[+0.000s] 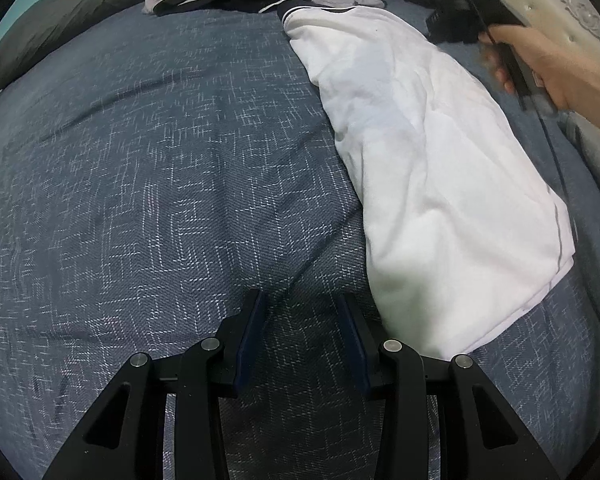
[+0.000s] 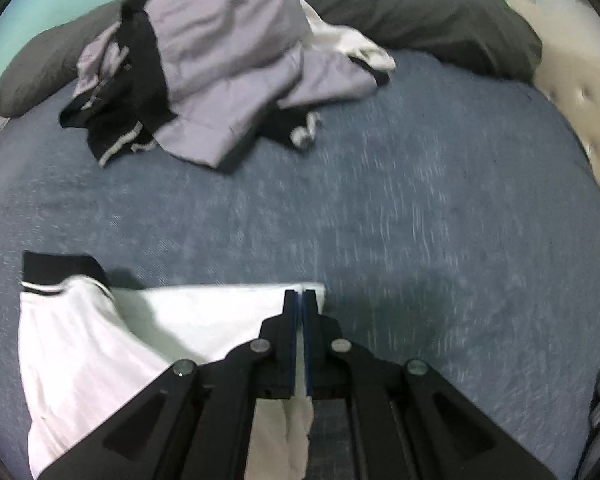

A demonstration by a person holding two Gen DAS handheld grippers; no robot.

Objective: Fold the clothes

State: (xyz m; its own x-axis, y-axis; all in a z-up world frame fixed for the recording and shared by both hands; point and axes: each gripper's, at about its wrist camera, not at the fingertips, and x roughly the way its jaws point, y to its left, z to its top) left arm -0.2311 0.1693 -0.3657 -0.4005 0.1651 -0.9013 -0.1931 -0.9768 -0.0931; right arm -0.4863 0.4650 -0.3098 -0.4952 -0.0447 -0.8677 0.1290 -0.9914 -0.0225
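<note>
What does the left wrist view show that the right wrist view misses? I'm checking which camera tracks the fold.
Only the left wrist view shows the open, empty left gripper, the person's right hand and the white garment's full length. Only the right wrist view shows the right gripper shut on that garment's edge. Both show the blue bedspread, the unfolded clothes pile and the dark pillow.

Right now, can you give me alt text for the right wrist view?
The right gripper is shut on the edge of a white garment with a black collar, lying on a blue bedspread. Farther back sits a heap of grey and black clothes in front of a dark pillow.
</note>
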